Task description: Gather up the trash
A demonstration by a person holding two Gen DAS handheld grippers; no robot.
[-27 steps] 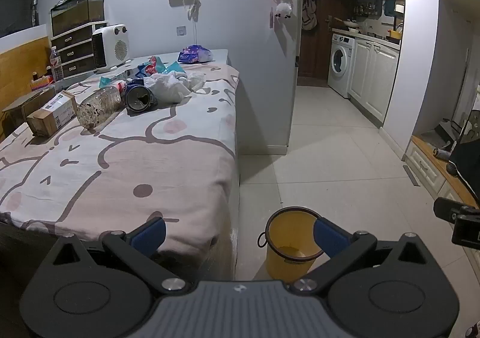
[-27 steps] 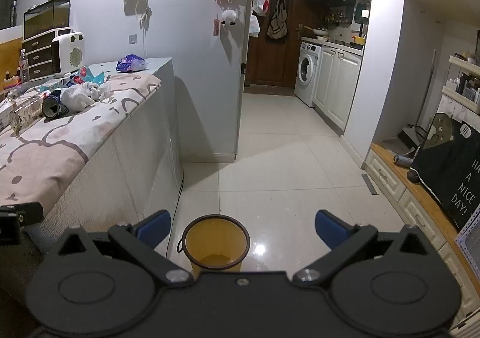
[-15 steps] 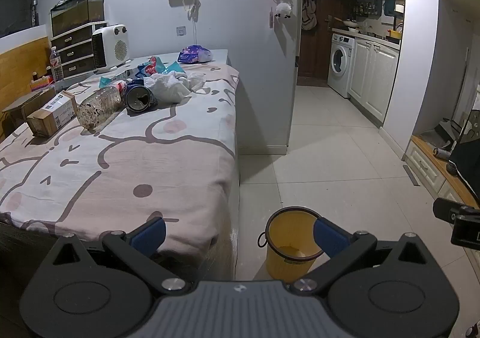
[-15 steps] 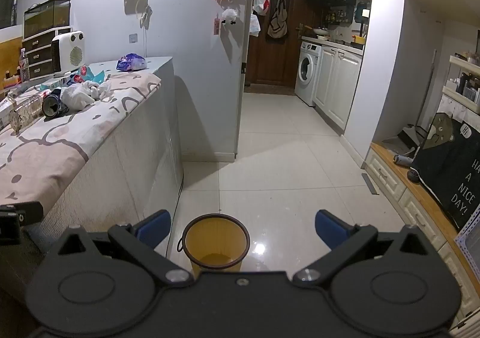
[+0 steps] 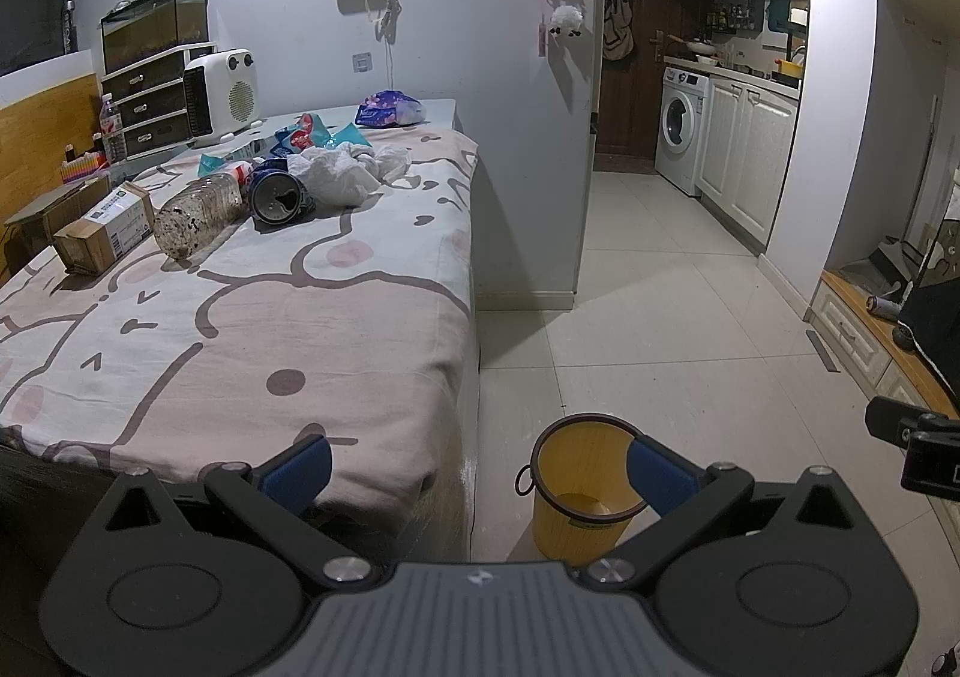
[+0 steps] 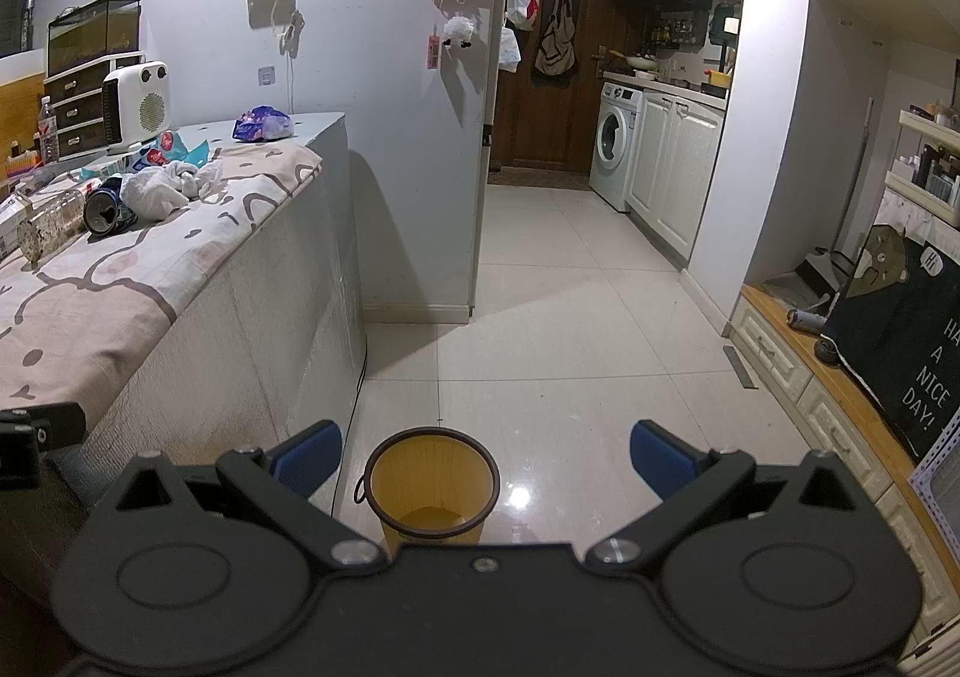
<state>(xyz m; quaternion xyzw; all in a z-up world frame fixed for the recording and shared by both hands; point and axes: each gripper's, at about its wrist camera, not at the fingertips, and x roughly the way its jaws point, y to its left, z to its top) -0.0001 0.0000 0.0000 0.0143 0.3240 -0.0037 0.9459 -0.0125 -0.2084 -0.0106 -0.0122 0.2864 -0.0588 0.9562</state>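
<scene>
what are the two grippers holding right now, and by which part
Nothing. The left gripper and the right gripper are both open with bare fingers; the trash still lies on the table, and the yellow bin stands untouched.

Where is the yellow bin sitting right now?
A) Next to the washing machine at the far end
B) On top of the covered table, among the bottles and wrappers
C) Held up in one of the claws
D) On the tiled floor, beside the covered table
D: the yellow bin stands on the pale floor tiles just past the corner of the covered table, and both the left claw and the right claw are open and hold nothing.
</scene>
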